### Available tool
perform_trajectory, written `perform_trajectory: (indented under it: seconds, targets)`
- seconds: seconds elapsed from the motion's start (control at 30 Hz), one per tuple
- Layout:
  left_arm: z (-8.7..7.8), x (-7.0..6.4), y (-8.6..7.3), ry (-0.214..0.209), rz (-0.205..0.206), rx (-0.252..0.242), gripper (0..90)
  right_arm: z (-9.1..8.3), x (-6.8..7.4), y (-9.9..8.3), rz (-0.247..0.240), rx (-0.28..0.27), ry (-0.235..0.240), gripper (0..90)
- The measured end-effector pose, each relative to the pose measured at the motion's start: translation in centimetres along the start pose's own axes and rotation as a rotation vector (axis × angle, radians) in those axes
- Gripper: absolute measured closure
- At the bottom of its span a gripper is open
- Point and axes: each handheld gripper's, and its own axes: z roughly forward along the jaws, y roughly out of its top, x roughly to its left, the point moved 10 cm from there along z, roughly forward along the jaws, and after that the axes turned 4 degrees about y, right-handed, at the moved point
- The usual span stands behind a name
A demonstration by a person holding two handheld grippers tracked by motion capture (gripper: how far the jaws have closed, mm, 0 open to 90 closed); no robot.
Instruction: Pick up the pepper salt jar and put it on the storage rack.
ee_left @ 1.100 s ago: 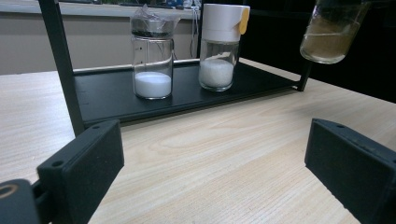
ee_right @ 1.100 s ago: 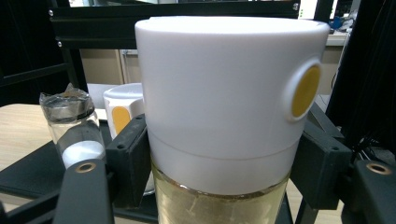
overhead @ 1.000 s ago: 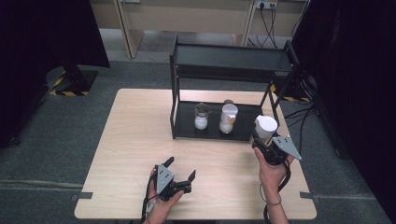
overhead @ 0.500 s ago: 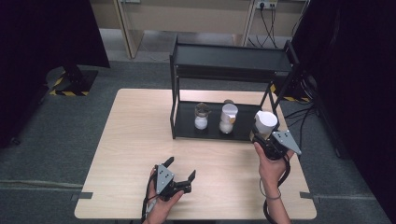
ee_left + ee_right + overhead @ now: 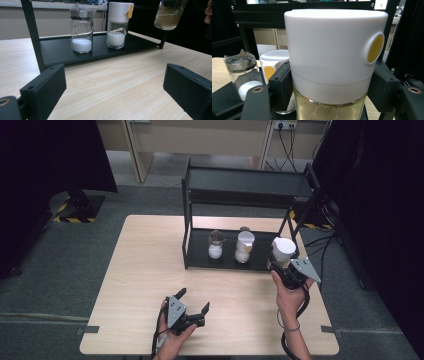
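Observation:
My right gripper [image 5: 281, 264] is shut on a glass jar with a white lid [image 5: 283, 248] and brownish powder [image 5: 329, 110], held in the air at the right end of the black rack's lower shelf [image 5: 200, 251]. The lid [image 5: 332, 50] bears a yellow dot. On that shelf stand a jar with a clear wrapped top and white powder [image 5: 215, 243] [image 5: 81, 30] and a white-lidded jar of white grains [image 5: 244, 246] [image 5: 117, 23]. My left gripper [image 5: 192, 302] rests open near the table's front edge, its jaws wide apart with nothing between them.
The black two-level rack [image 5: 250, 180] stands at the back of the wooden table [image 5: 145, 265]. Its posts [image 5: 33, 35] frame the shelf. Dark curtains stand at both sides, and cables lie on the floor at the right.
The right gripper has carried the brown-powder jar forward and a little up toward the rack's right end. The left gripper has stayed put.

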Motion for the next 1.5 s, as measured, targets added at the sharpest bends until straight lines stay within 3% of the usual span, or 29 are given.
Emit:
perform_trajectory:
  seconds: [0.57,1.5]
  targets:
    - [0.0,0.0,0.0,-0.001,0.0,0.0,4.1,1.8,0.0,0.1,0.0,0.017,-0.004,30.9]
    - [0.0,0.0,0.0,-0.002,-0.003,0.0,4.2,5.3,-1.2,-1.3,0.019,0.073,-0.039,30.9]
